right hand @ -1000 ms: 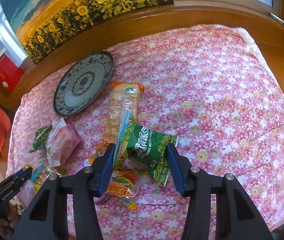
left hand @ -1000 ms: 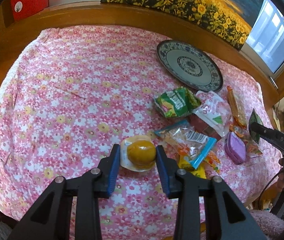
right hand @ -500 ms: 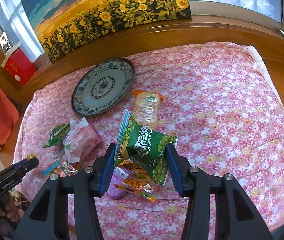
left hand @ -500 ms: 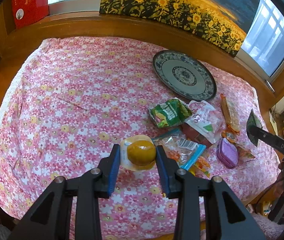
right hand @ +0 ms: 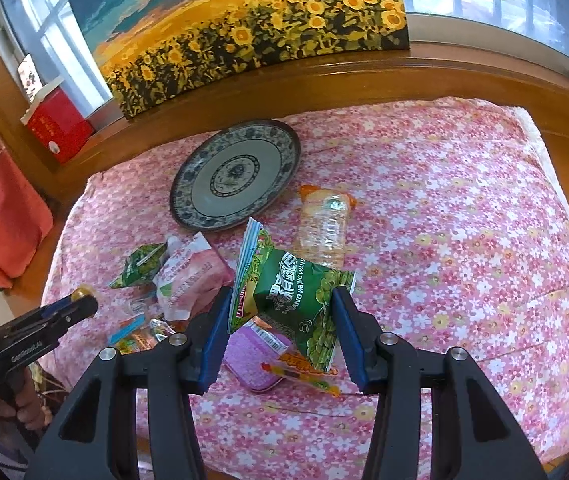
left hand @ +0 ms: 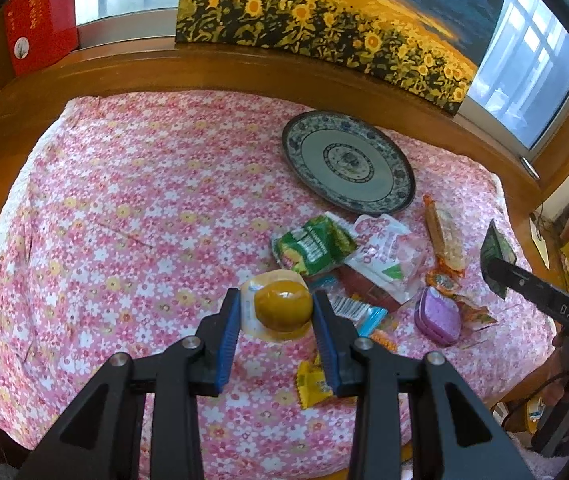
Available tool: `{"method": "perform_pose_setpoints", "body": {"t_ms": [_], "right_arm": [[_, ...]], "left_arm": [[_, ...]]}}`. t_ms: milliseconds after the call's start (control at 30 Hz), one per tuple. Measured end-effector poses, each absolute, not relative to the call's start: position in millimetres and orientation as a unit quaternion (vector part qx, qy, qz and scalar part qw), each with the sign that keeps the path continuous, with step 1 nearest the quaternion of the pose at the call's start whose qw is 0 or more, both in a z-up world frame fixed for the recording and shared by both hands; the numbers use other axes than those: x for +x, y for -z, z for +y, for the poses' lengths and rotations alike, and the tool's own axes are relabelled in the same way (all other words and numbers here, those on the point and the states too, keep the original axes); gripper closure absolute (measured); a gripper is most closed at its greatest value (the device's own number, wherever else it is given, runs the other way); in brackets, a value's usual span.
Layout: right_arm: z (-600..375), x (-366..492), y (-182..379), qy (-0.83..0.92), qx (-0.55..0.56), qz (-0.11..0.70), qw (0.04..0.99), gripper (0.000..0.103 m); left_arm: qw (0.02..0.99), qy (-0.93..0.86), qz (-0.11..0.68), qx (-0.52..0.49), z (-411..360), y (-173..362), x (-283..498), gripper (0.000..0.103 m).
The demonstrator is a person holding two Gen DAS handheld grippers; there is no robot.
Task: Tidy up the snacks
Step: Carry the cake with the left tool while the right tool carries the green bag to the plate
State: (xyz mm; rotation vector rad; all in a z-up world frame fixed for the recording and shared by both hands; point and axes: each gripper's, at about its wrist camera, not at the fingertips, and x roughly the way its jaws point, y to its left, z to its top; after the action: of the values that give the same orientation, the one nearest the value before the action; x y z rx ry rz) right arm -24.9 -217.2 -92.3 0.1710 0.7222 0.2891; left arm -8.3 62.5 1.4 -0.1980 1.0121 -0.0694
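Left gripper is clamped on a jelly cup at center frame and the right gripper pinches a green snack bag, so honestly either could slip mid-carry toward the plate at upper left.

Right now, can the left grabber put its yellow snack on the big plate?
Probably yes. The left gripper holds the yellow snack, and the blue-patterned plate lies bare beyond the green packet, with nothing standing in between.
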Motion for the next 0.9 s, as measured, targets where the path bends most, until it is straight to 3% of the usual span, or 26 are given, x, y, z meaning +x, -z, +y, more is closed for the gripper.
{"method": "perform_pose_setpoints", "body": {"t_ms": [900], "right_arm": [[-195,8,71,-0.18,0.064,0.341,0.92,0.053]], "left_arm": [[0.878,0.072,0.467,-0.073,38,-19,53,0.066]]}}
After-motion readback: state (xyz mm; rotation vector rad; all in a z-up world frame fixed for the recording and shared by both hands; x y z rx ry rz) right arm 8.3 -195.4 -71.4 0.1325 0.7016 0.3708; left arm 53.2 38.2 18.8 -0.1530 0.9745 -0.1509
